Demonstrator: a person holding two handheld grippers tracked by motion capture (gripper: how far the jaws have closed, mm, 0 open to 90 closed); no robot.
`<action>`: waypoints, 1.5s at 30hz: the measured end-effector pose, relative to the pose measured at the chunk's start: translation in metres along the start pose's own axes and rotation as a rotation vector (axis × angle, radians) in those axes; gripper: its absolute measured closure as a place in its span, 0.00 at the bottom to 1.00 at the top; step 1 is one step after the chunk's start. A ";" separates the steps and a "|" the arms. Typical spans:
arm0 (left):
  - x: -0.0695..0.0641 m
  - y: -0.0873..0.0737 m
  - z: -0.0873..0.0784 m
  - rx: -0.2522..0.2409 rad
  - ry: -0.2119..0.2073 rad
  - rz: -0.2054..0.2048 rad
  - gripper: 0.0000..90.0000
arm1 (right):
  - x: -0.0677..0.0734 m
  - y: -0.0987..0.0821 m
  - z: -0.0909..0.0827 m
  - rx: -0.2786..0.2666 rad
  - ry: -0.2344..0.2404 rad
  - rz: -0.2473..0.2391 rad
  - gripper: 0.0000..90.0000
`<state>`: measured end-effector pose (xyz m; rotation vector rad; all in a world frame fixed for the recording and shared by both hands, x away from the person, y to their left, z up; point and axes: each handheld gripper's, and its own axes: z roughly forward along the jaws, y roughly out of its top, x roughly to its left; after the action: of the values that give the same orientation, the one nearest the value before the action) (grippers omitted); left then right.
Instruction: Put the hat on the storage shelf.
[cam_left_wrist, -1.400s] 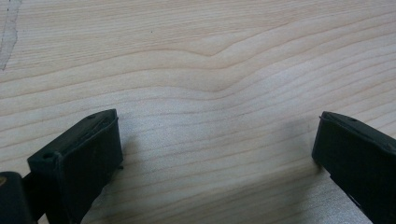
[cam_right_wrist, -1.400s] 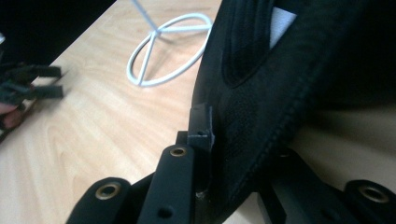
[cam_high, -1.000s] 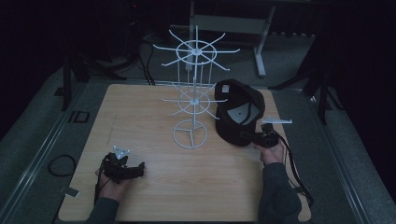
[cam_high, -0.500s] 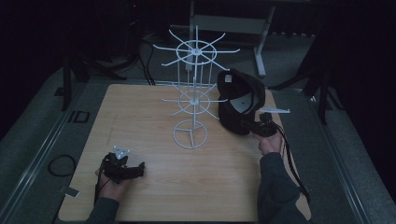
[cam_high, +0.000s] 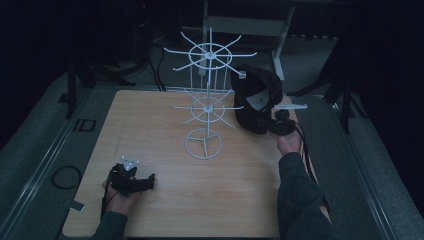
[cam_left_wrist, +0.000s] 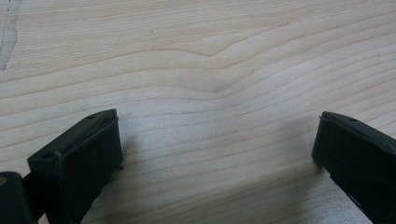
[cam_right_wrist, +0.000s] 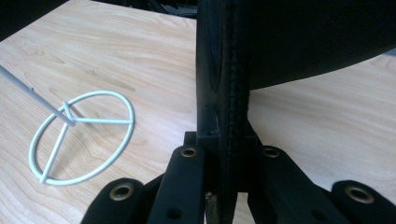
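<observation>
A dark room is surrounding a pale wooden table (cam_high: 165, 210) with visible grain, filling the middle of the high view. A white wire rack (cam_high: 207, 97), two tiers of spokes on a ring base, is standing at centre. Right of it, a black cap (cam_high: 255, 100) is hanging lifted above the table; the right gripper (cam_right_wrist: 223, 154) is clamping its stitched edge between closed jaws, the cap's upper part cut off. At lower left, the left gripper (cam_left_wrist: 217, 154) is resting with jaws spread wide, holding nothing.
</observation>
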<state>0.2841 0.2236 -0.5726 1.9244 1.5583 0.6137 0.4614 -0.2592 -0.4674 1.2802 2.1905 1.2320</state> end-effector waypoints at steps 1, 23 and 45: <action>0.000 0.000 0.000 0.000 0.000 0.000 0.02 | 0.000 0.000 0.000 0.000 0.000 0.000 0.96; 0.000 0.000 0.000 0.000 0.000 0.000 0.02 | 0.012 0.035 -0.005 -0.045 -0.026 -0.122 0.96; 0.000 0.000 0.000 0.001 -0.001 0.000 0.02 | 0.020 0.045 -0.020 -0.149 -0.007 -0.164 0.96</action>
<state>0.2841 0.2237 -0.5725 1.9252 1.5583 0.6127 0.4625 -0.2432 -0.4172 1.0239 2.1065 1.2955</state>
